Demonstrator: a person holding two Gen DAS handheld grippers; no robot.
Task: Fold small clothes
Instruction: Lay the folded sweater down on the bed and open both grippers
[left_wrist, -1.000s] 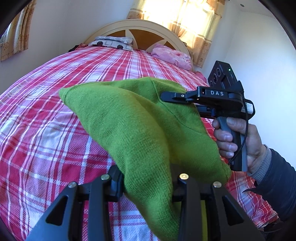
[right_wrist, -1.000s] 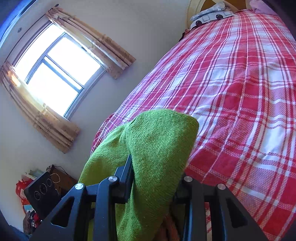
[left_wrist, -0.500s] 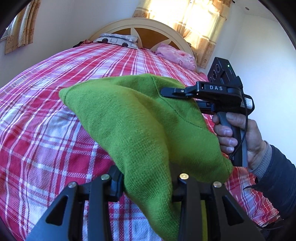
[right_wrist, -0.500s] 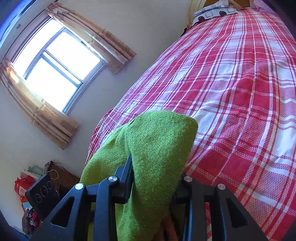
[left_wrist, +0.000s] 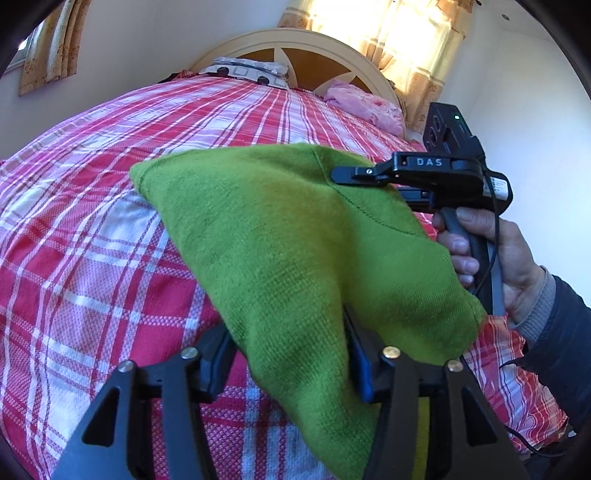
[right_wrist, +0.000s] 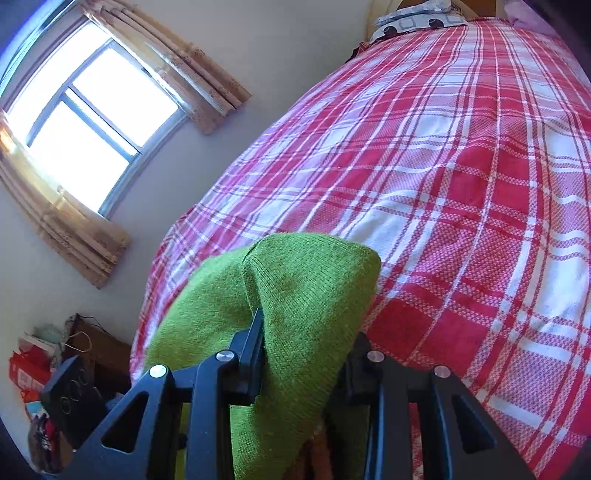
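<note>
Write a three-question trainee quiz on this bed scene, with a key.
1. What colour is the knitted garment between both grippers?
2. True or false: the right gripper is clamped on the garment's edge.
3. Which lies nearest the cream wooden headboard: A the patterned grey pillow, B the garment, C the person's hand?

Key: 1 green; 2 true; 3 A. Note: the left gripper has its jaws opening around the garment above the red-and-white plaid bedspread.

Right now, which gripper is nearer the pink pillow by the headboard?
Right. In the left wrist view the right gripper grips the green knit up the bed, just short of the pink pillow. The left gripper, jaws opening around the knit's near end, sits farther back.
</note>
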